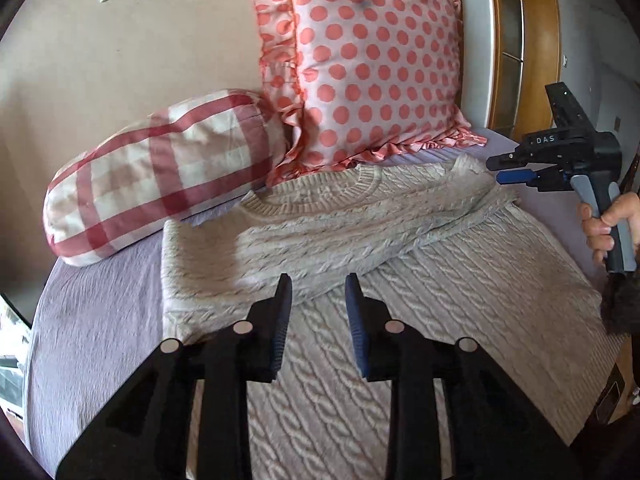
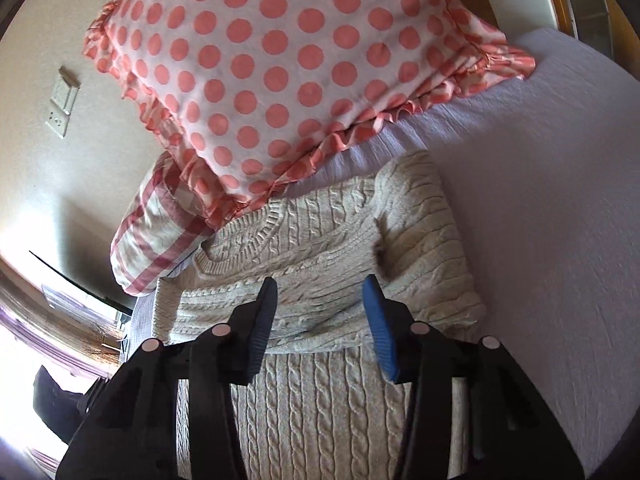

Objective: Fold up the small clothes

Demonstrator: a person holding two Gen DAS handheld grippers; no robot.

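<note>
Your cream cable-knit sweater [image 1: 400, 248] lies flat on the lilac bedsheet [image 1: 88, 320], its ribbed neckline toward the pillows and both sleeves already folded across the chest. Your left gripper [image 1: 319, 292] hangs over the middle of the garment, black fingers spread with nothing between them, the tips just above the lower edge of the crossed sleeve. Your right gripper [image 2: 319, 296], seen from its own camera, is likewise spread and empty above the folded sleeves, the sweater's body running down beneath both fingers toward you. In the left view that right gripper [image 1: 496, 170] sits at the sweater's far right shoulder, your hand [image 1: 600, 228] around its grey handle; from there its tips look close together, and whether they touch the knit you cannot tell. Behind the neckline a pink polka-dot ruffled pillow [image 1: 372, 60] leans against the beige wall [image 1: 120, 60], its frill just beside the collar, with a red-and-white checked bolster pillow [image 1: 160, 176] to its left
</note>
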